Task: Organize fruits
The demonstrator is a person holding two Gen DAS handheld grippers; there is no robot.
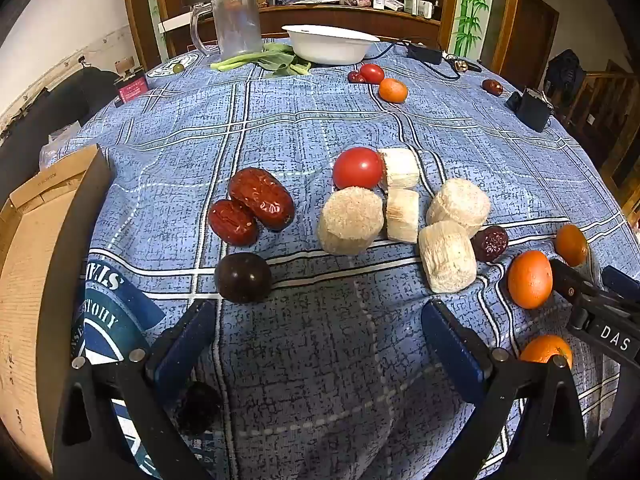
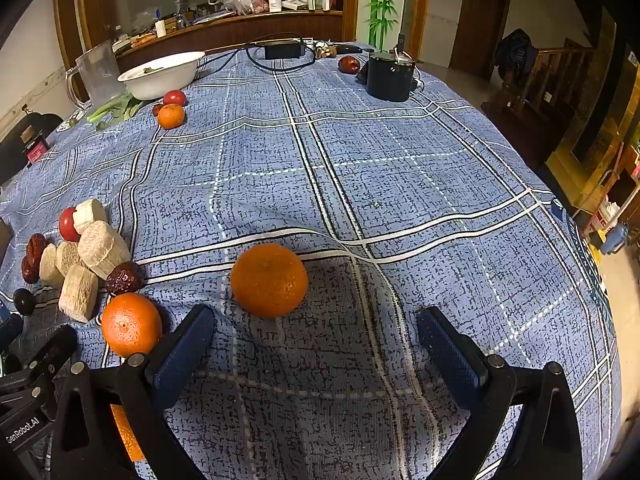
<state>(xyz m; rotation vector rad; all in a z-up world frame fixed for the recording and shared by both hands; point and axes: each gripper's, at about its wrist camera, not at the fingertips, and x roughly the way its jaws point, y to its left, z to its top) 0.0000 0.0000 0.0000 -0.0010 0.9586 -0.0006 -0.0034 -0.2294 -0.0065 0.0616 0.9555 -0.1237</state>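
My left gripper point(image 1: 320, 320) hangs open over bare cloth, nothing between its blue pads. Just beyond its left finger lies a dark plum point(image 1: 243, 277); behind that are two red dates point(image 1: 252, 206), a tomato point(image 1: 357, 168) and several pale cut cane pieces point(image 1: 404, 208). An orange point(image 1: 530, 279) sits to the right, beside my right gripper's body. My right gripper point(image 2: 316, 334) is open too, with a mandarin orange point(image 2: 269, 279) just ahead of its left finger. A second orange point(image 2: 131, 323) lies left of that finger, next to a dark date point(image 2: 124, 278).
A white bowl point(image 1: 330, 42), a clear jug point(image 1: 236, 20) and green leaves point(image 1: 276, 62) stand at the far edge with a tomato and orange point(image 1: 393, 90). A cardboard box point(image 1: 32, 280) sits left. A black device point(image 2: 390, 76) and cables lie far right.
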